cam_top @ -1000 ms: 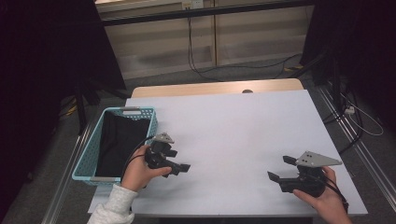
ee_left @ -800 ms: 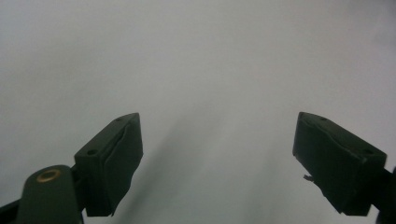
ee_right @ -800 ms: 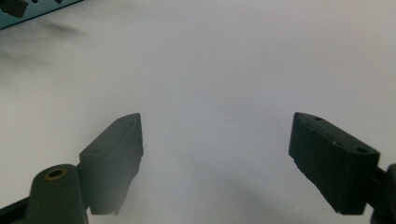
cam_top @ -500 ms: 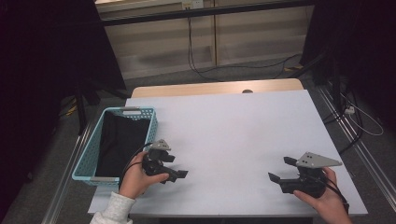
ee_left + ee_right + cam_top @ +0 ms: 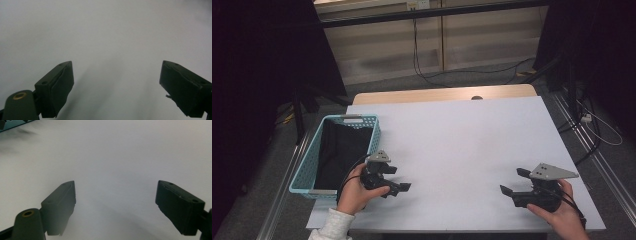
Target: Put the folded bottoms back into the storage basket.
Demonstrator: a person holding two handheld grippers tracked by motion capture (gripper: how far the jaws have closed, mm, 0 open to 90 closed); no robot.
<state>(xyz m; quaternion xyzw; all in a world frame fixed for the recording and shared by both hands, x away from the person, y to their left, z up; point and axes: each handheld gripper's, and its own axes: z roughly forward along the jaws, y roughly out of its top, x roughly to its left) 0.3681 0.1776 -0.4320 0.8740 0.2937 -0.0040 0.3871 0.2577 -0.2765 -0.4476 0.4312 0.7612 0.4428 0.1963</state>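
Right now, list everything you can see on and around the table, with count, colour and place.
table: one, white top with a wooden strip along the far edge, centre of the high view.
basket: one, light blue plastic lattice, on the table's left edge.
black cloth: one, dark, lying inside the basket.
cables: several, black, on the floor beyond the table.
rails: metal, on the floor along both sides of the table.
left gripper: one, black, beside the basket, jaws apart and bare.
right gripper: one, black with a grey plate, near the table's right front, jaws apart and bare.
hands: two, one on each gripper; a white sleeve on the left.
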